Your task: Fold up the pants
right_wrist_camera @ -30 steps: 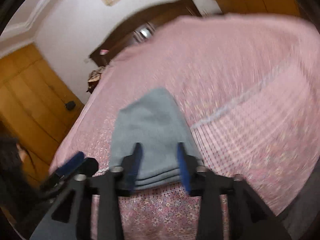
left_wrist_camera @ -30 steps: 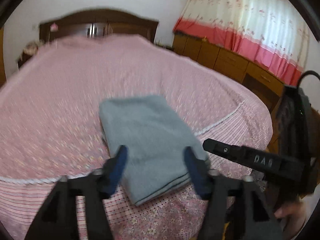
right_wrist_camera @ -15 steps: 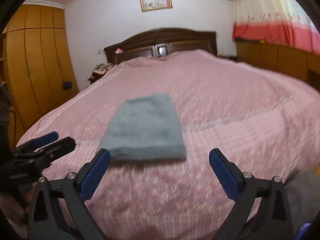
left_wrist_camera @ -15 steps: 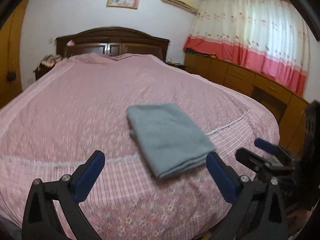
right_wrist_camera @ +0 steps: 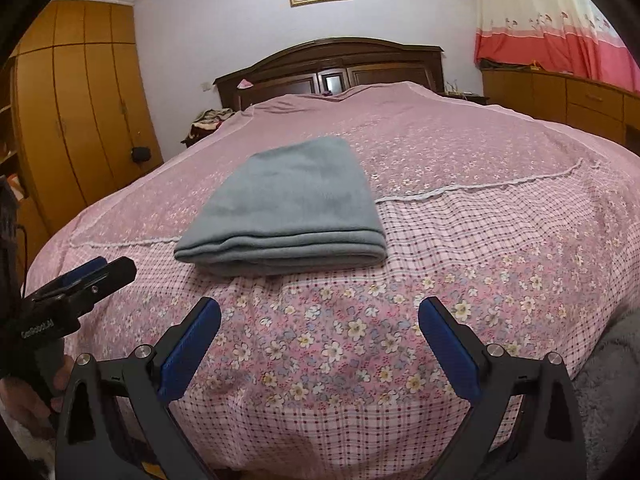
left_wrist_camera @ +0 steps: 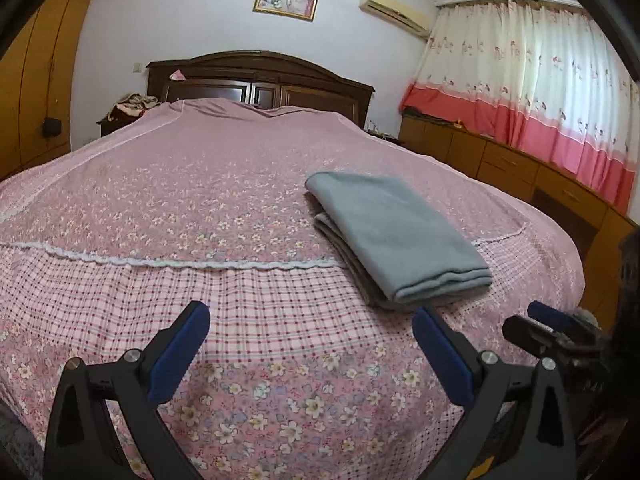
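The grey-blue pants (left_wrist_camera: pixel 392 236) lie folded into a flat rectangular stack on the pink floral bedspread (left_wrist_camera: pixel 180 200), near the foot of the bed. My left gripper (left_wrist_camera: pixel 310 316) stands open, short of the stack and to its left, with nothing between its blue pads. In the right wrist view the folded pants (right_wrist_camera: pixel 292 204) lie ahead and slightly left of my right gripper (right_wrist_camera: pixel 320 308), which is open wide over the bedspread (right_wrist_camera: pixel 480 220) with only bedding between its fingers. Neither gripper touches the pants.
A dark wooden headboard (left_wrist_camera: pixel 260 76) closes the far end of the bed. Wooden cabinets (left_wrist_camera: pixel 540 176) under a pink-and-white curtain line the right side; a wardrobe (right_wrist_camera: pixel 76 112) stands on the left. A person's hand (right_wrist_camera: pixel 24 392) holds the left gripper's handle.
Both grippers, once close around the near edge of the folded pants, have spread wide and drawn back. The pants now lie free on the bed, farther away in both views.
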`<state>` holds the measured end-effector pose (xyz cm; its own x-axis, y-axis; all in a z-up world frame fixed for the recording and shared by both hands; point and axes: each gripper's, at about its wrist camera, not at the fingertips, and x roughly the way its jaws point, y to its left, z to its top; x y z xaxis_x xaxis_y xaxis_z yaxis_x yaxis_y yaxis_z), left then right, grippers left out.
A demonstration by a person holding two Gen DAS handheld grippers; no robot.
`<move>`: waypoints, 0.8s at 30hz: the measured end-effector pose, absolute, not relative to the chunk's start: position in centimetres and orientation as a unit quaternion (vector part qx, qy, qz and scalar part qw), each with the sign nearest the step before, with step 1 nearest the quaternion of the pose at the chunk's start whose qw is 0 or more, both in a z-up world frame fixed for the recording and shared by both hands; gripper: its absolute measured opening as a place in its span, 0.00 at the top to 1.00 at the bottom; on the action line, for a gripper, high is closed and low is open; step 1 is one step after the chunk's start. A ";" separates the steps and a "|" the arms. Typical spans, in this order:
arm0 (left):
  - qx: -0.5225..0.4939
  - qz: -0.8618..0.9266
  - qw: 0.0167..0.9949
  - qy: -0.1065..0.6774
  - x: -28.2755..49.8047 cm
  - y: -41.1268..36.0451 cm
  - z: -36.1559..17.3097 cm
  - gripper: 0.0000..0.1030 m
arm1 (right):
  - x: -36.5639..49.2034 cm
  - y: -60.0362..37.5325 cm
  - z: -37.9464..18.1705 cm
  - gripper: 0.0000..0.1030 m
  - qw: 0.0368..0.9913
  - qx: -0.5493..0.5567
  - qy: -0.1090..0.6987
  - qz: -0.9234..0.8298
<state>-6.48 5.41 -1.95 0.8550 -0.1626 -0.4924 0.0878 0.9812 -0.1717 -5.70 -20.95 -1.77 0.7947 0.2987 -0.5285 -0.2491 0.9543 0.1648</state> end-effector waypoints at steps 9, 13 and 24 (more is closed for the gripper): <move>-0.058 -0.077 0.960 0.261 -6.8 4.8 -2.0 0.00 | -6.4 -20.5 -2.0 0.01 0.947 0.039 0.289 0.134; -0.057 -0.072 0.962 0.258 -7.0 4.7 -1.9 0.00 | -6.3 -20.7 -2.2 0.01 0.947 0.043 0.291 0.131; -0.061 -0.076 0.958 0.270 -7.0 5.0 -2.0 0.00 | -5.9 -21.2 -2.4 0.01 0.945 0.047 0.296 0.131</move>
